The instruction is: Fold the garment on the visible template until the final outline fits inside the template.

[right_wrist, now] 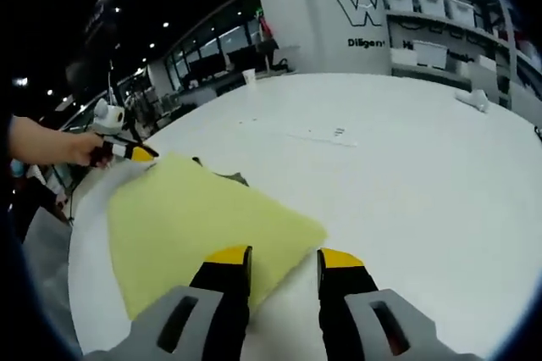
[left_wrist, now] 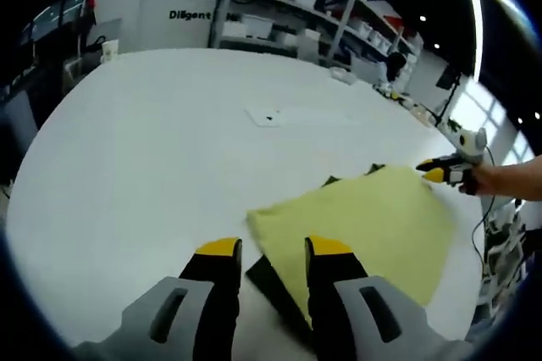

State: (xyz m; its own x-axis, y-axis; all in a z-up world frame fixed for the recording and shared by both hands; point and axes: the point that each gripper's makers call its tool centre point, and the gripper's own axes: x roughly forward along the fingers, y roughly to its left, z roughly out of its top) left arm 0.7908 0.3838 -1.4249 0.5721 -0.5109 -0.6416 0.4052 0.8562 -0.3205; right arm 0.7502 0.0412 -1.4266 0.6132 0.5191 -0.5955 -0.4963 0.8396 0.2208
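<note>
Garment [left_wrist: 364,225] — yellow, folded, flat on white counter [left_wrist: 152,141], dark template [left_wrist: 271,280] edge peeking beneath. Left gripper [left_wrist: 273,252] and right gripper [right_wrist: 284,261] both parted, empty, hovering at garment edges. Risk — careless pinch drags folded layers, outline spills beyond template.

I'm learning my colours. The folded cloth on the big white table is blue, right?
Not quite. The folded cloth is pale yellow, not blue, as the left gripper view shows. It does lie on the big white table, with a dark template peeking out beneath it.
</note>
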